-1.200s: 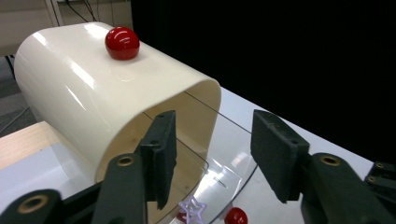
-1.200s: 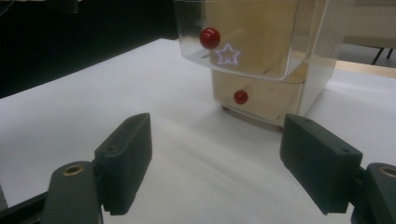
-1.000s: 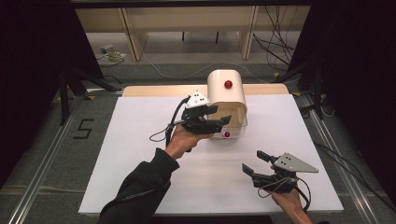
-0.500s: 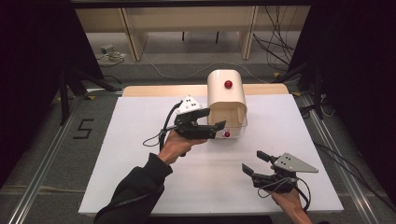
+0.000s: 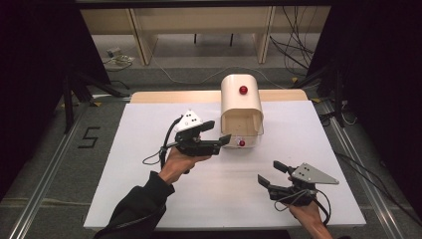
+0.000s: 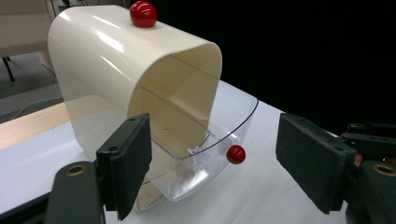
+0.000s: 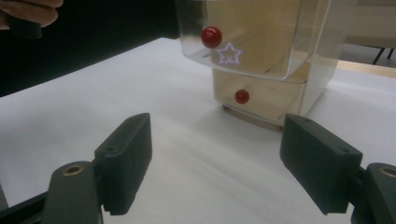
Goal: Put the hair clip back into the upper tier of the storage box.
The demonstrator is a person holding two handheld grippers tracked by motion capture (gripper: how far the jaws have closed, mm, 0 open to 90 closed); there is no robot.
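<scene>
Nearest the person's edge of the tabletop [image 5: 149,199], which is covered by a plain white sheet, we find the right gripper [image 5: 273,175] held low over the surface, jaws standing apart with nothing between them; its own view confirms bare white sheet between the pads. A little farther in and to the left, the left gripper [image 5: 220,133] is carried by a hand in a dark sleeve [image 5: 134,209]; its jaws have just been opening and stand wide, clear of any object, pointed at the cream bread box [image 5: 241,99] just ahead. We note that the box stands toward the far middle of the sheet, its clear roll-front lid [image 6: 205,158] swung partly down, a small red knob [image 6: 236,154] on that lid and a second red knob [image 5: 243,90] on top of the cream shell. A pale star mark shows on the clear lid. Behind the box a strip of bare wood [image 5: 174,96] edges the tabletop. Beyond it we record grey carpeted floor [image 5: 189,55], loose cables, pale wooden furniture legs and black curtains at both sides; a figure five [image 5: 87,138] is marked on the floor at left.
</scene>
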